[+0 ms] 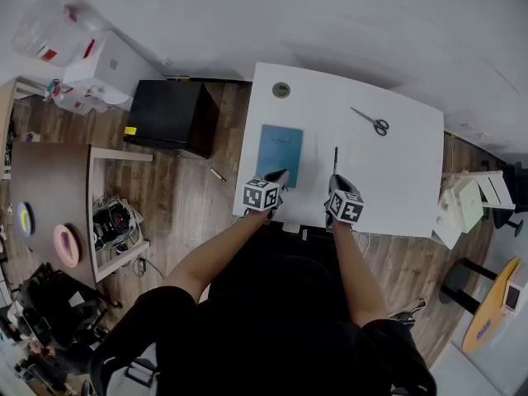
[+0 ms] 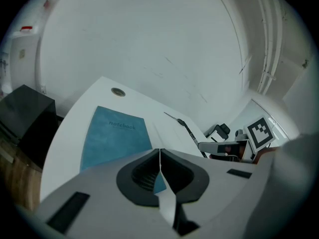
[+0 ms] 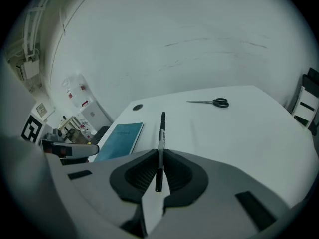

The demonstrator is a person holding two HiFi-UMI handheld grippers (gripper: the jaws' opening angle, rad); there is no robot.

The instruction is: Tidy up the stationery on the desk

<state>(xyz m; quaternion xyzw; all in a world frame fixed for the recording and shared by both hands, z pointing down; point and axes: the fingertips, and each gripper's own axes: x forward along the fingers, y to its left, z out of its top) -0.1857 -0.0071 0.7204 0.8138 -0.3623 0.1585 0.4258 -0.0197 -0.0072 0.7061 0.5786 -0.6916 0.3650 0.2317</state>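
Note:
A white desk (image 1: 396,180) carries a blue notebook (image 1: 280,151) and black-handled scissors (image 1: 371,122). My left gripper (image 1: 279,174) is shut, and its tips hang over the notebook's (image 2: 114,136) near right corner; no grip on the notebook shows. My right gripper (image 1: 335,180) is shut on a black pen (image 1: 335,160) that sticks out forward over the desk. In the right gripper view the pen (image 3: 160,143) runs between the jaws, with the scissors (image 3: 214,102) far ahead and the notebook (image 3: 119,139) to the left. The left gripper view shows the pen (image 2: 187,129) to the right.
A round cable hole (image 1: 281,90) sits near the desk's far left corner. A black cabinet (image 1: 169,115) stands on the wooden floor left of the desk. White shelving (image 1: 466,205) stands at the desk's right end. A wall lies beyond the desk.

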